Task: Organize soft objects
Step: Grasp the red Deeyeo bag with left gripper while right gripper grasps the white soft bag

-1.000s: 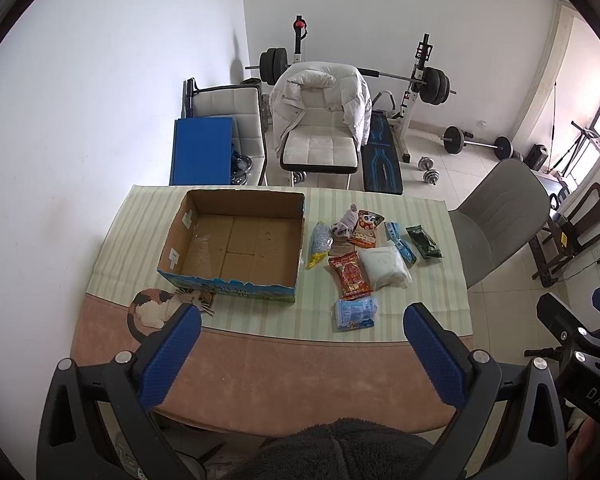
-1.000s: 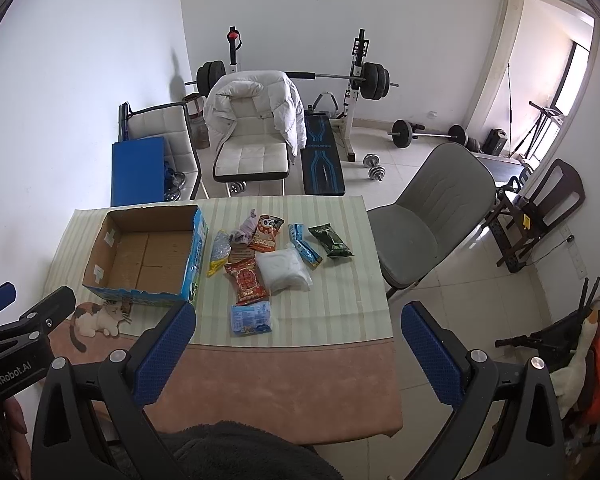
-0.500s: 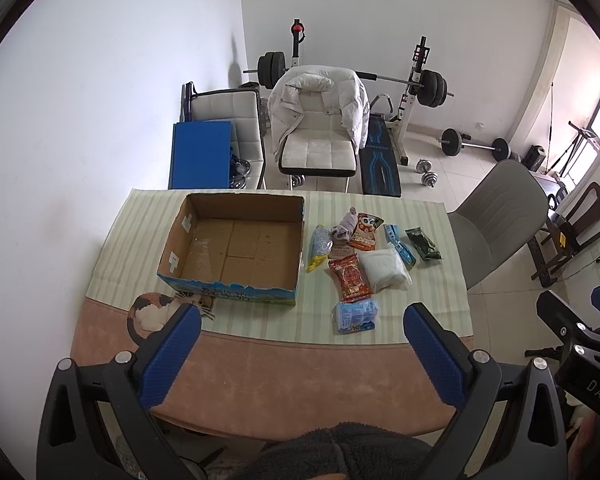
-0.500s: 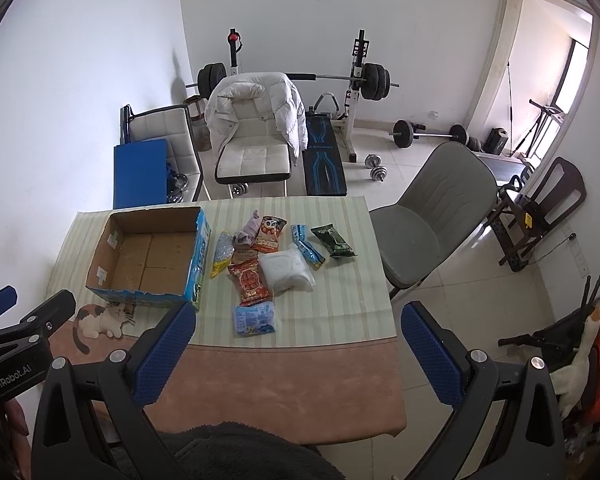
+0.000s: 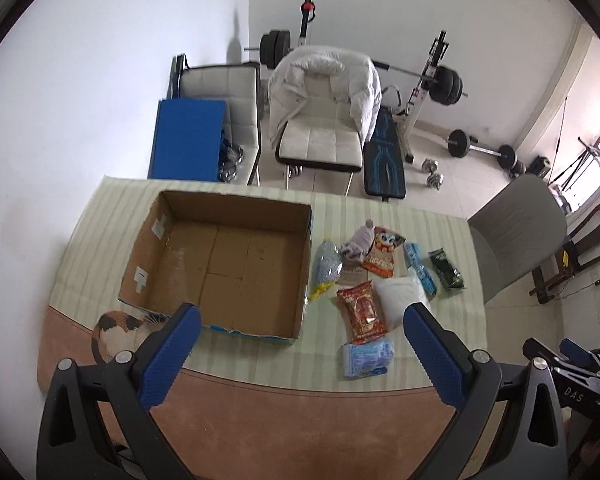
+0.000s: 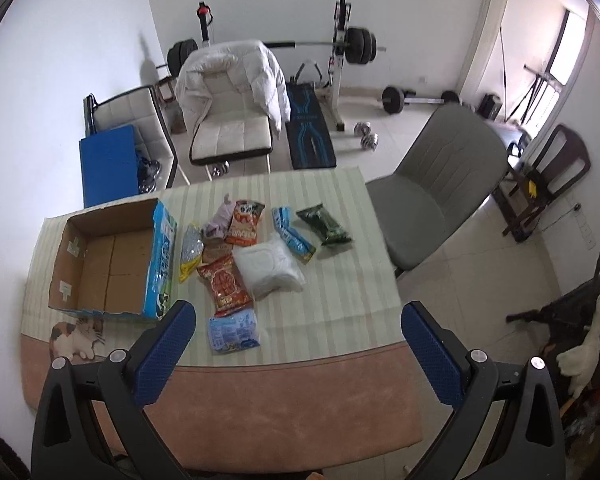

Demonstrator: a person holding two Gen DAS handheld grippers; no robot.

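An open, empty cardboard box [image 5: 224,264] [image 6: 112,264] stands on the left of the table. To its right lie several soft packets: a red snack bag [image 5: 362,310] [image 6: 224,282], a white bag [image 5: 400,300] [image 6: 270,266], a light-blue tissue pack [image 5: 368,358] [image 6: 233,331], an orange bag [image 5: 384,252] [image 6: 244,224], a dark green packet [image 5: 446,270] [image 6: 324,226] and a lilac plush [image 5: 358,244] [image 6: 218,222]. My left gripper [image 5: 300,316] and right gripper [image 6: 298,316] are both open and empty, held high above the table's near edge.
The table has a striped cloth [image 6: 340,280] with a pink border [image 6: 280,400] and a printed cat [image 5: 112,326]. A grey chair [image 6: 440,184] stands at its right. White chairs [image 5: 324,120], a blue board [image 5: 188,140] and a weight bench [image 6: 340,48] stand behind.
Both grippers have moved forward and lower, so the table, box and packets appear larger. The jaws stay open. Nothing on the table has moved.
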